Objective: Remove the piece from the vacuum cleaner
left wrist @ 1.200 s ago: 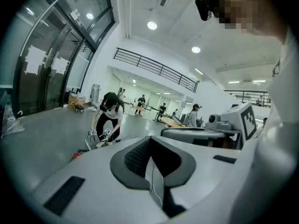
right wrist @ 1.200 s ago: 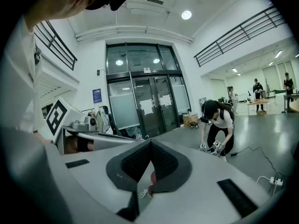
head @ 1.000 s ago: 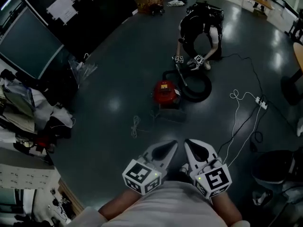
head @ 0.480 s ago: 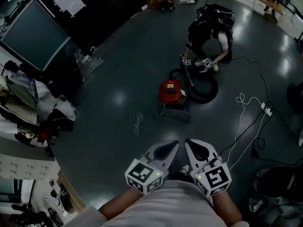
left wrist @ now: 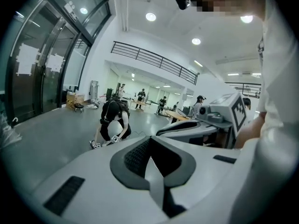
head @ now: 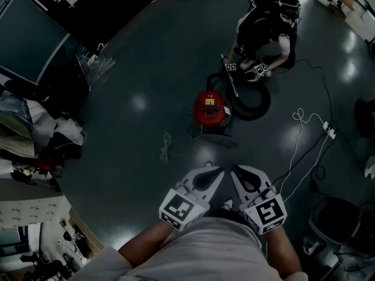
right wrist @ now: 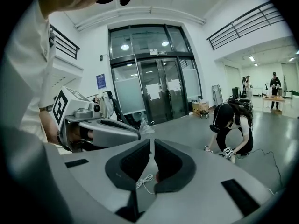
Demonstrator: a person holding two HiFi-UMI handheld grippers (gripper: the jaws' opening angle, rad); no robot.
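A red vacuum cleaner point(head: 211, 109) stands on the dark floor ahead, with its black hose point(head: 253, 104) looped on its right. Another person point(head: 266, 28) crouches beyond it, holding two marker grippers by the wand point(head: 231, 82). My left gripper point(head: 218, 169) and right gripper point(head: 234, 169) are held side by side close to my body, well short of the vacuum. Both are shut with nothing between the jaws. In the left gripper view my left gripper point(left wrist: 150, 137) points toward the crouching person point(left wrist: 114, 120). The right gripper point(right wrist: 152, 140) does too.
A white coiled cord point(head: 166, 148) lies on the floor left of the vacuum. A power strip point(head: 326, 130) with white and black cables lies at the right, near a black bin point(head: 334, 218). Screens point(head: 26, 40) and piled clutter point(head: 55, 148) line the left side.
The head view has shifted, and the room's far end has slid out of the top of the frame. Both grippers stay shut at my waist. The other person stays crouched.
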